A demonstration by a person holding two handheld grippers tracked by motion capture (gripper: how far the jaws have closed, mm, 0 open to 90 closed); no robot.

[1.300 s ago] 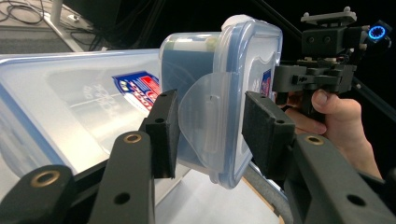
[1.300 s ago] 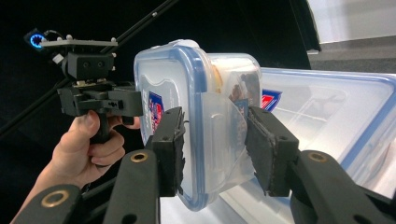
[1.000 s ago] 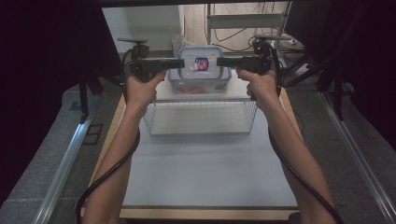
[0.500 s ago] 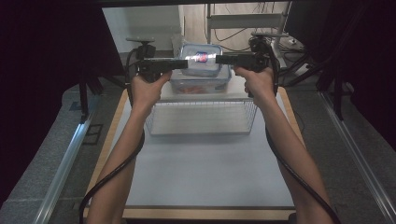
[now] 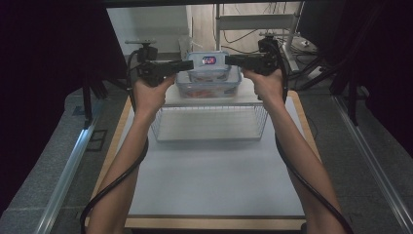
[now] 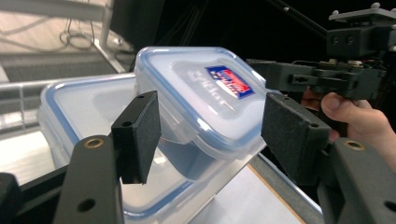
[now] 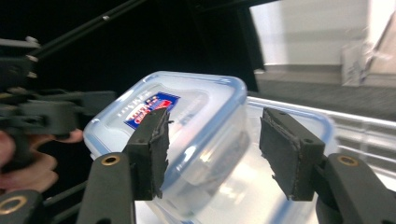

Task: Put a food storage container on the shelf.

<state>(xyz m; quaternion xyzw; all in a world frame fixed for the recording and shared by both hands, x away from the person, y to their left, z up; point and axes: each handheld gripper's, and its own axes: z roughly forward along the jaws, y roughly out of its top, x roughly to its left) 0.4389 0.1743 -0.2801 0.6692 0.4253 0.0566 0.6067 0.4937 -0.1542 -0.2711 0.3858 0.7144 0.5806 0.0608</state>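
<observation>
Now I have the small lidded box [image 5: 209, 62] top centre of the high view, sitting on the bigger container [image 5: 208, 86] behind the wire basket [image 5: 209, 123] on the surface [image 5: 214, 180]. My left tongs [image 5: 191, 65] and right tongs [image 5: 228, 60] flank it; both have just been opening, pads clear of its corners.

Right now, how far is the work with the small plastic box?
Done: the small box sits tilted on the larger box, which stands on the wire rack. In hand: the left gripper and right gripper have just been opening, pads apart from its ends. Left: probably only pulling both hands away.
</observation>
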